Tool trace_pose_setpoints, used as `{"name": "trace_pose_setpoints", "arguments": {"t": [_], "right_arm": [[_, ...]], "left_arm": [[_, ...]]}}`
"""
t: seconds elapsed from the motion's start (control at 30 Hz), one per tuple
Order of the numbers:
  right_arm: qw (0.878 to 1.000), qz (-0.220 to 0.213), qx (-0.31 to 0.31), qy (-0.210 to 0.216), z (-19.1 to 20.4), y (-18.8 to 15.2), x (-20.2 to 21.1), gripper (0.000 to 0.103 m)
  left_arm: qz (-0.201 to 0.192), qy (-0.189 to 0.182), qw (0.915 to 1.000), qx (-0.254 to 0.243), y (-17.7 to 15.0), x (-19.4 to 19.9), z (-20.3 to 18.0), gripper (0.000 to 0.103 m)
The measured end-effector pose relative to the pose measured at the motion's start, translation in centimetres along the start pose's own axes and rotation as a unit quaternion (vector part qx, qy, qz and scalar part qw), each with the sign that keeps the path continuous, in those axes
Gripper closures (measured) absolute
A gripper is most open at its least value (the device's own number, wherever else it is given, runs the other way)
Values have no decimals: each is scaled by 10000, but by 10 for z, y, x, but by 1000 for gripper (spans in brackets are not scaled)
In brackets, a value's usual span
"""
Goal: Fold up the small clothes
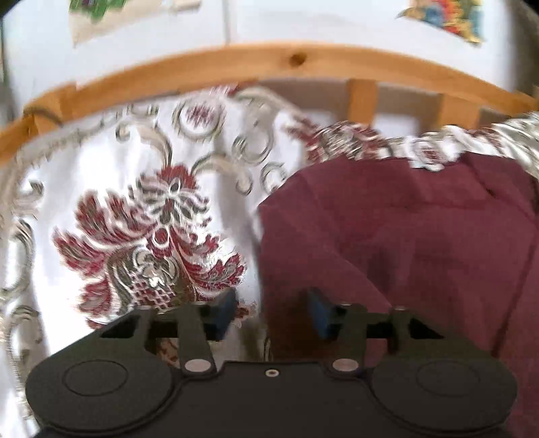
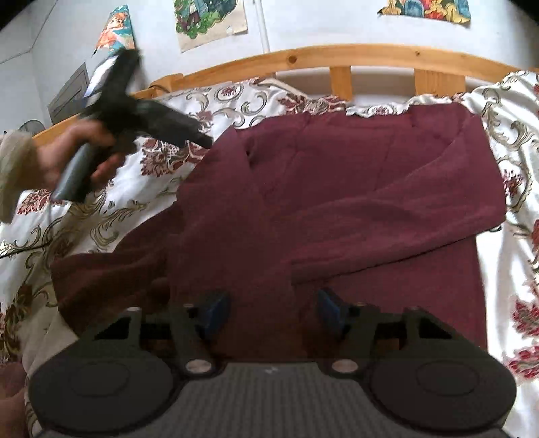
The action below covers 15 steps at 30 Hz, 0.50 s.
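A maroon garment (image 2: 337, 202) lies partly folded on a floral bedspread (image 2: 111, 209), with one sleeve laid across its front. In the right wrist view my right gripper (image 2: 274, 311) is open and empty, low over the garment's near hem. The left gripper (image 2: 203, 139) shows there too, held in a hand at the upper left with its tips near the garment's left shoulder. In the left wrist view the left gripper (image 1: 271, 311) is open and empty over the garment's left edge (image 1: 387, 236). That view is blurred.
A wooden bed rail (image 2: 337, 57) runs along the far side, with slats and a white wall with posters (image 2: 209, 20) behind. The bedspread (image 1: 145, 219) stretches to the left and right of the garment. A rumpled maroon part (image 2: 107, 273) lies at the lower left.
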State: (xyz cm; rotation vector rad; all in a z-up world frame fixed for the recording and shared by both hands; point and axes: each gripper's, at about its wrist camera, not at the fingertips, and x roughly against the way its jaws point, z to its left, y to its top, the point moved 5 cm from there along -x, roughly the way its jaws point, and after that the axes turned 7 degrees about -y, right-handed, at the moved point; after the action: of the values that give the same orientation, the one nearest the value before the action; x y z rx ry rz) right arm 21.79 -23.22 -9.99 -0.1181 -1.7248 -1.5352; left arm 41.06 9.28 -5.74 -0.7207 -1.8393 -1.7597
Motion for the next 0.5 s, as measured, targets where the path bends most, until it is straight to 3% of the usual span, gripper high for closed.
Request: {"name": "trace_pose_setpoints", "arguments": {"t": [0.03,0.1,0.13,0.3,0.4,0.47,0.5], "right_arm": [[10000,0,-46,9,-1,0,0,46],[9998,18,-175,46,-4,0,2,55],[9997,44,-235,73,-6,1,1,65],[9997,131,-191,127,-5,2,-3,91],[9999,-119,109,-42,2,7,4,95],[9990,-285,324,-107,6,11,10,95],[9987,-307,382,-100,8,12,11,95]], "left_arm": [[61,-54,9999,145,1,-6,2,89],[129,-161,9990,402,2,-15,3,103],[90,-160,9987,486,2,-15,3,103],[-348,332,9983,329,12,-10,-5,103],[-609,511,9962,363,22,-3,-3,103],[-556,338,9973,349,25,-4,-2,103],[-459,310,9977,402,25,-7,-1,98]]}}
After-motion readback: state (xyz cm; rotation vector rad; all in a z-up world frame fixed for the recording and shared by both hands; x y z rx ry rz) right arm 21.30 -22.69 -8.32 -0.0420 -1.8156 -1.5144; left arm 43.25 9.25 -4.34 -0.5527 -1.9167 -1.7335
